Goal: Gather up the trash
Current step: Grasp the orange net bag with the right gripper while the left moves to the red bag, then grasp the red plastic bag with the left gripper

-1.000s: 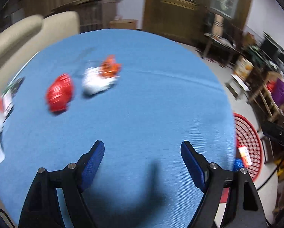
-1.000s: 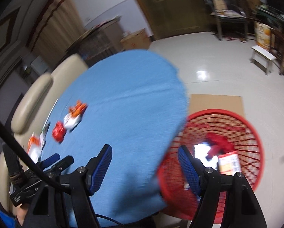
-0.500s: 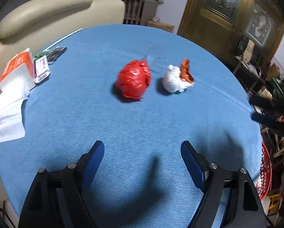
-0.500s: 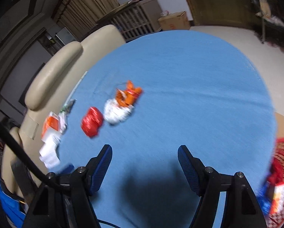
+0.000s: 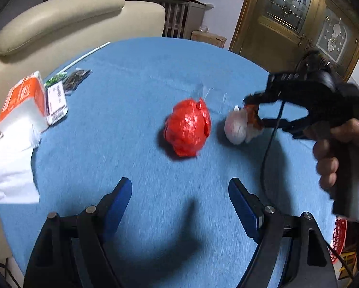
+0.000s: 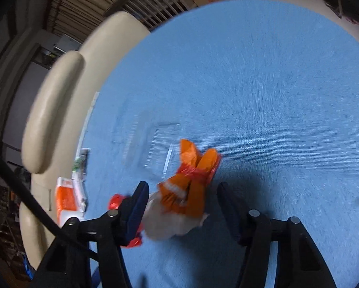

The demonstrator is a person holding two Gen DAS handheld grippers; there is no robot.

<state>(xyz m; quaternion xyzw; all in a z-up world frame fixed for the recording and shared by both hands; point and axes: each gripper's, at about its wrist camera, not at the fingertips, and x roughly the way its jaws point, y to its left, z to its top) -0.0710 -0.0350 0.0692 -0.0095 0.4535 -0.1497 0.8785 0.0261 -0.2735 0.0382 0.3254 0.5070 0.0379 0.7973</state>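
My right gripper (image 6: 181, 206) is closing around the soft, light orange-and-white bag (image 6: 179, 201); I'll pinch its knotted middle.

Place: home living or dining room.
Table: round, under a blue cloth (image 5: 136, 76).
Seating: cream leather sofa (image 5: 59, 21) just behind the table.
Door: carved wooden double door with patterned glass panes (image 5: 287, 7).
Storage: slatted wooden cabinet (image 5: 179, 16), cardboard box (image 5: 209, 38) beside it.
Household bits: tissue pack (image 5: 23, 103) on the table, red mesh basket (image 5: 340, 237) on the floor.
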